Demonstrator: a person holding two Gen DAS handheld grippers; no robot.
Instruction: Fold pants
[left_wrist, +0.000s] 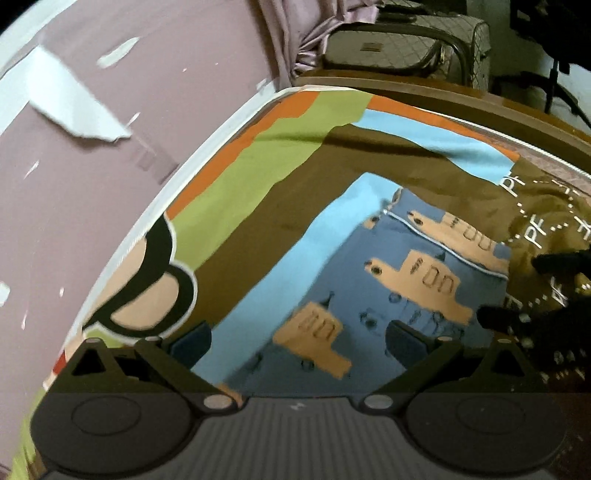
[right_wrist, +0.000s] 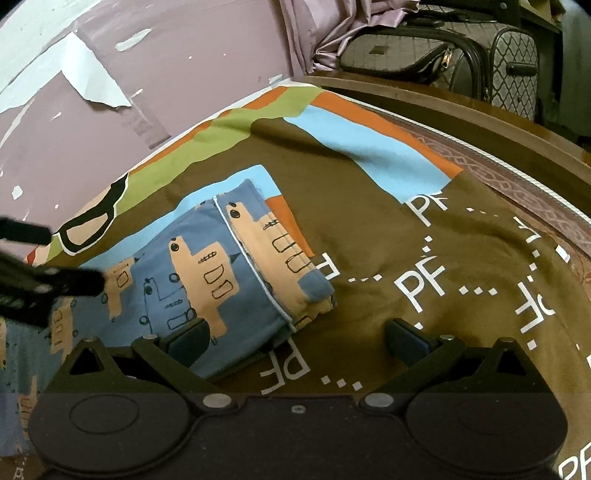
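The pants are blue with tan car-like prints and a white piped seam. They lie folded on the patterned bedsheet. In the left wrist view the pants fill the space ahead of my open, empty left gripper, which hovers over them. My right gripper is open and empty, just above the near right corner of the pants. Its left finger is over the cloth and its right finger is over the brown sheet. The left gripper shows as dark fingers at the left edge.
The bed's wooden frame curves along the far and right side. A peeling mauve wall stands behind the bed. Quilted bags and a mauve curtain sit past the far edge. The right gripper's dark fingers show at the right.
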